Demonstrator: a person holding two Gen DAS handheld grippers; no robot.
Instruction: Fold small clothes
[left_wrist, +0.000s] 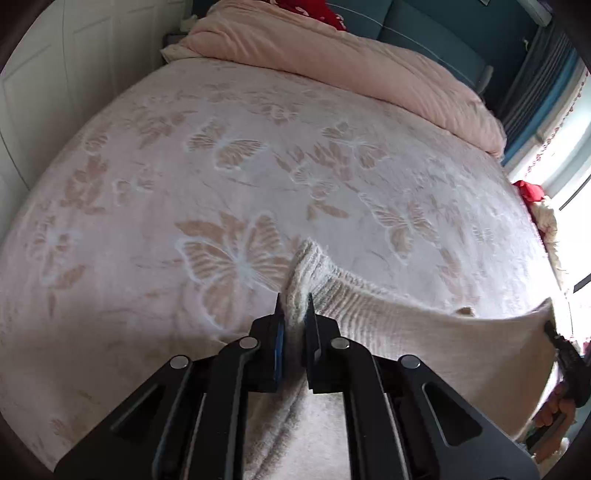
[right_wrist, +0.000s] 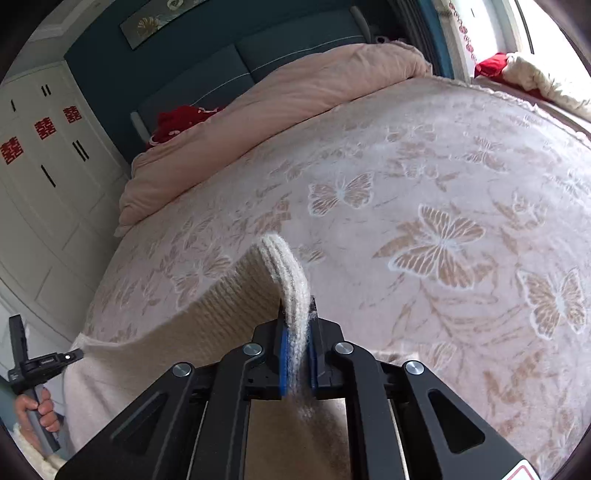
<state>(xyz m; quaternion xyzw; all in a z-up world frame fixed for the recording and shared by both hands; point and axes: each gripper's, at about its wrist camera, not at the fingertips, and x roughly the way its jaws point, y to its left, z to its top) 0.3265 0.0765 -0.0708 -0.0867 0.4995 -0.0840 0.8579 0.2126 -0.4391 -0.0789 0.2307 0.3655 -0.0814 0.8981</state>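
Note:
A cream ribbed knit garment (left_wrist: 424, 317) hangs stretched between my two grippers above the bed. My left gripper (left_wrist: 294, 304) is shut on one ribbed corner of it. My right gripper (right_wrist: 297, 306) is shut on the other ribbed corner (right_wrist: 284, 266). The garment (right_wrist: 177, 332) spans leftward in the right wrist view to the left gripper (right_wrist: 74, 355), held by a hand. The right gripper also shows at the right edge of the left wrist view (left_wrist: 550, 328). The garment's lower part hangs out of sight below the fingers.
The bed carries a pink blanket with butterfly patterns (left_wrist: 229, 177). A rolled pink duvet (left_wrist: 351, 62) lies at the head, with a red pillow (right_wrist: 177, 122). White wardrobe doors (right_wrist: 48, 177) stand at one side. Cream and red fabric (right_wrist: 524, 74) lies by the window.

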